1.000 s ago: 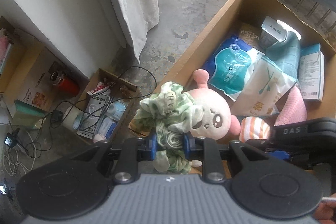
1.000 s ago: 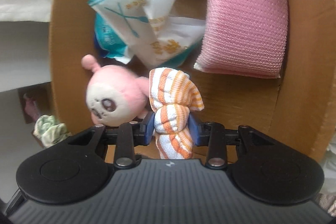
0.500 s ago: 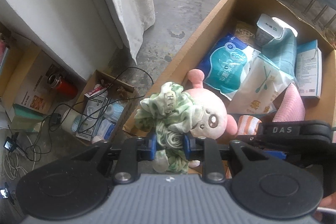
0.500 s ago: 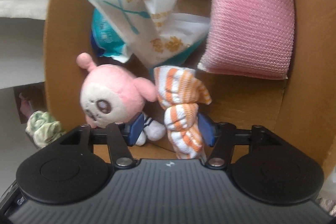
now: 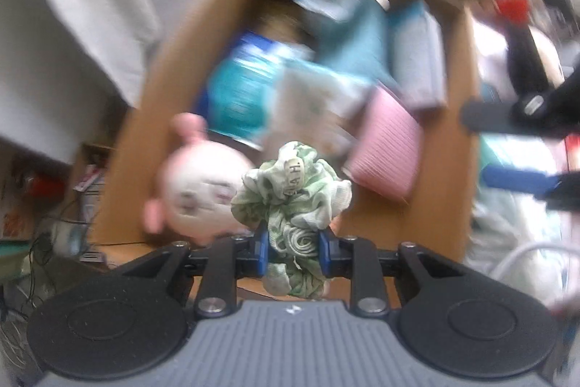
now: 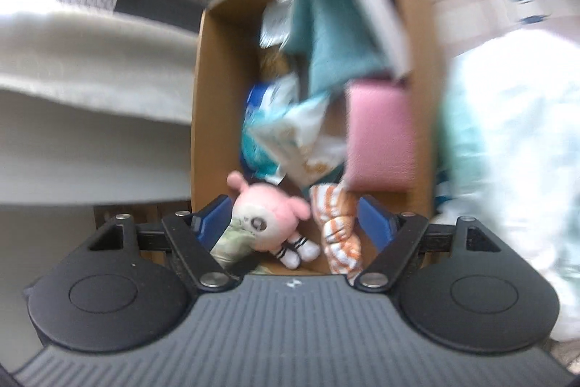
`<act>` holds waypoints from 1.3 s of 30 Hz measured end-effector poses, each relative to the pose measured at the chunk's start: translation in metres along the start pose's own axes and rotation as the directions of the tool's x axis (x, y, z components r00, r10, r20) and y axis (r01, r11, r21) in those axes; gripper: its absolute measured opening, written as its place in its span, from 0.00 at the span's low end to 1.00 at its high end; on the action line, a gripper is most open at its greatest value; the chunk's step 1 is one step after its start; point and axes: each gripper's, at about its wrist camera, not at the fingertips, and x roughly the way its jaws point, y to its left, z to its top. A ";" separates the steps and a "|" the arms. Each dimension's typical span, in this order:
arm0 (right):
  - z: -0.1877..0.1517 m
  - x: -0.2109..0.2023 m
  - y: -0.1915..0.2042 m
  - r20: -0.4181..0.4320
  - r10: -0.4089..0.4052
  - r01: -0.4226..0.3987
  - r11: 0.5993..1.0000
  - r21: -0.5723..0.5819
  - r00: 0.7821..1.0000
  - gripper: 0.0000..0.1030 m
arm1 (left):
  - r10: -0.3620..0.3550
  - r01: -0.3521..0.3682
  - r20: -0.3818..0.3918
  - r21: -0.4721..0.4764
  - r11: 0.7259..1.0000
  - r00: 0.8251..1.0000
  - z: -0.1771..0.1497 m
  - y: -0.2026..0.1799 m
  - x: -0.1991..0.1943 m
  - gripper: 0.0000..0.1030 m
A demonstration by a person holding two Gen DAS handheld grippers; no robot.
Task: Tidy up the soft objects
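Note:
My left gripper point(image 5: 293, 247) is shut on a green floral scrunchie point(image 5: 293, 191) and hangs above the near end of an open cardboard box point(image 5: 156, 118). Below it, a pink plush toy point(image 5: 195, 191) lies in the box's near corner. My right gripper point(image 6: 291, 209) stands above the same box with its jaws opening and nothing pressed between them. An orange-striped rolled cloth point(image 6: 337, 223) lies in the box next to the plush toy point(image 6: 268, 216), well below the pads. The scrunchie point(image 6: 232, 242) shows low in the right wrist view. Both views are blurred.
The box also holds a pink sponge point(image 6: 380, 136), a teal cloth point(image 6: 333, 46), tissue packs point(image 6: 290, 140) and small cartons. A white curtain point(image 6: 90, 46) hangs to the left and pale bedding point(image 6: 507, 133) lies to the right. Cables and a small box point(image 5: 83, 184) sit on the floor.
My right gripper let go of the orange-striped cloth, opened wide and rose away from it. My left gripper carried the scrunchie from the box's outer edge to over its inside.

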 end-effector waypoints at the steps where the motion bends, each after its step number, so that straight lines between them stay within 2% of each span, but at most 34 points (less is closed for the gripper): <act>1: 0.002 -0.008 -0.008 0.010 -0.002 0.002 1.000 0.019 1.000 0.75 | -0.017 0.017 -0.025 0.027 0.999 1.000 0.002 -0.010 0.006 0.26; 4: 0.005 -0.023 -0.029 0.043 -0.001 -0.003 0.997 0.074 0.999 0.75 | -0.058 0.068 -0.109 0.081 0.994 0.992 0.003 -0.035 0.028 0.26; 7: 0.003 -0.031 -0.050 0.072 -0.004 -0.005 0.993 0.119 0.997 0.75 | -0.070 0.088 -0.145 0.124 0.988 0.987 0.002 -0.054 0.044 0.27; 10: -0.001 -0.034 -0.069 0.088 -0.003 -0.011 0.987 0.160 0.996 0.75 | -0.071 0.094 -0.143 0.165 0.982 0.987 0.000 -0.068 0.056 0.41; 12: -0.002 -0.035 -0.081 0.094 -0.007 -0.009 0.985 0.174 0.996 0.75 | -0.075 0.106 -0.171 0.180 0.978 0.982 -0.003 -0.073 0.065 0.58; 14: -0.004 -0.038 -0.091 0.101 -0.010 -0.009 0.982 0.189 0.995 0.75 | -0.048 0.084 -0.193 0.186 0.979 0.980 -0.006 -0.076 0.073 0.59; 17: -0.008 -0.044 -0.100 0.113 -0.012 -0.011 0.979 0.205 0.993 0.75 | -0.045 0.077 -0.179 0.178 0.981 0.983 -0.010 -0.076 0.070 0.62; 23: -0.019 -0.055 -0.108 0.148 -0.012 -0.021 0.975 0.222 0.989 0.75 | -0.044 0.053 -0.066 0.145 0.988 0.997 -0.010 -0.065 0.039 0.72; 26: -0.024 -0.065 -0.100 0.187 -0.015 -0.013 0.989 0.147 0.982 0.75 | -0.028 0.023 0.030 0.155 0.988 0.999 -0.005 -0.063 0.017 0.77; 27: -0.026 -0.069 -0.096 0.201 -0.026 0.005 0.995 0.103 0.979 0.76 | -0.022 0.010 0.070 0.166 0.986 0.997 -0.004 -0.063 0.006 0.81; 30: -0.032 -0.082 -0.078 0.247 -0.071 0.086 0.995 -0.051 0.966 0.79 | 0.008 -0.046 0.197 0.190 0.981 0.980 -0.005 -0.069 -0.023 0.89; 32: -0.038 -0.094 -0.067 0.292 -0.107 0.154 0.978 -0.143 0.950 0.83 | 0.017 -0.069 0.264 0.192 0.979 0.964 -0.007 -0.072 -0.042 0.91; 34: -0.043 -0.106 -0.057 0.341 -0.124 0.209 0.951 -0.227 0.932 0.87 | 0.013 -0.072 0.300 0.188 0.980 0.954 -0.005 -0.075 -0.058 0.91; 36: -0.051 -0.118 -0.049 0.397 -0.136 0.269 0.915 -0.300 0.908 0.90 | 0.007 -0.072 0.346 0.173 0.982 0.938 -0.005 -0.078 -0.075 0.95; 38: -0.059 -0.128 -0.043 0.448 -0.147 0.327 0.875 -0.357 0.882 0.98 | 0.013 -0.084 0.386 0.166 0.983 0.923 -0.008 -0.083 -0.091 0.97; 39: -0.063 -0.133 -0.041 0.473 -0.146 0.352 0.855 -0.381 0.869 0.99 | 0.026 -0.099 0.403 0.161 0.982 0.915 -0.008 -0.086 -0.097 0.98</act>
